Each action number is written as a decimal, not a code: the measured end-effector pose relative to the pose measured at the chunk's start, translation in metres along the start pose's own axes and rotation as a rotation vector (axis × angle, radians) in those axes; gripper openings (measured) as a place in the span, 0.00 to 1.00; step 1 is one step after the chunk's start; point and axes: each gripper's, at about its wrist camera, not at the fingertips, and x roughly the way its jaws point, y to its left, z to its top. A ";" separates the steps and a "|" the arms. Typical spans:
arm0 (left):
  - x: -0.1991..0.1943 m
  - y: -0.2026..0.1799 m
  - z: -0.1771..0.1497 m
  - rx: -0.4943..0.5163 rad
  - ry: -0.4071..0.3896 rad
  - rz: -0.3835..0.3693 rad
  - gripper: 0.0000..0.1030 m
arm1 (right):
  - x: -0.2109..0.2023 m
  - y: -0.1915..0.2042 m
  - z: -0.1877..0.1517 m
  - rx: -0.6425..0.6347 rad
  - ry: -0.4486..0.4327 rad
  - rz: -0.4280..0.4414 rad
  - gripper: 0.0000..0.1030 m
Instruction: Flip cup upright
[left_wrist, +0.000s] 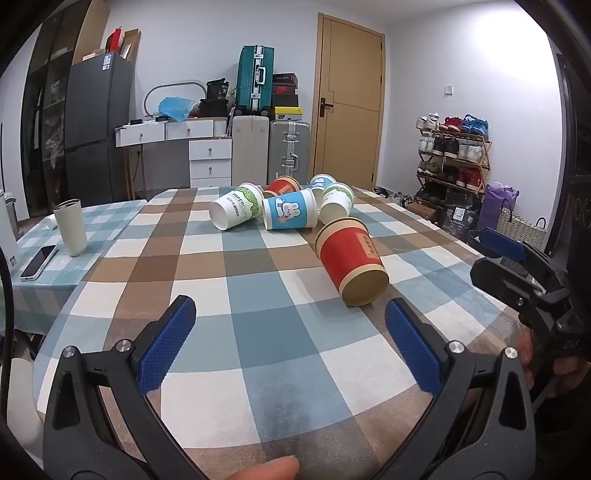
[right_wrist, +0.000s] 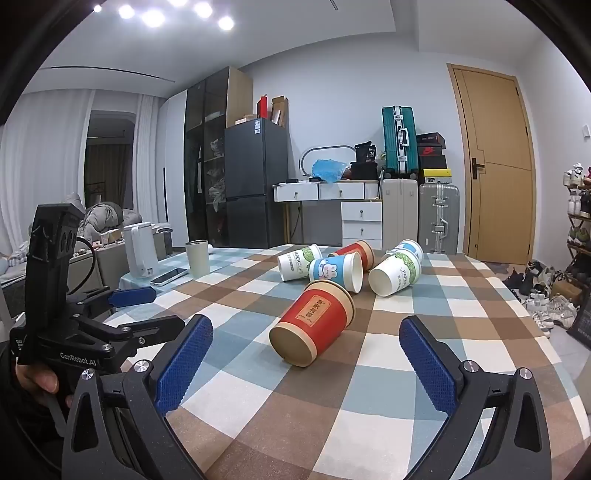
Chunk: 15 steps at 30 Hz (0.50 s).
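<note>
Both tongs are matte black plastic: the left tongs (left_wrist: 290, 341) and right tongs (right_wrist: 306, 363) have blue ribbed pads (right_wrist: 184, 363), silver screws (right_wrist: 470, 366) and white "GenRobot.AI" lettering (right_wrist: 78, 360). Bare-skinned fingers (left_wrist: 275, 468) show.

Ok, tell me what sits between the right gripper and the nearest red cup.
Nothing visible. The right gripper is open with only bare tablecloth before the red cup, which lies on its side, base toward the gripper. The other cups lie behind it.
</note>
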 end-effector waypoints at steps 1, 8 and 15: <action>0.000 0.000 0.000 0.001 0.002 0.002 0.99 | 0.000 0.000 0.000 0.001 0.002 0.002 1.00; 0.001 0.000 0.000 0.009 0.004 -0.006 0.99 | 0.001 0.000 0.000 0.002 0.004 0.003 1.00; 0.000 0.002 0.000 0.011 0.001 -0.004 0.99 | 0.001 0.000 0.000 0.001 0.003 0.002 1.00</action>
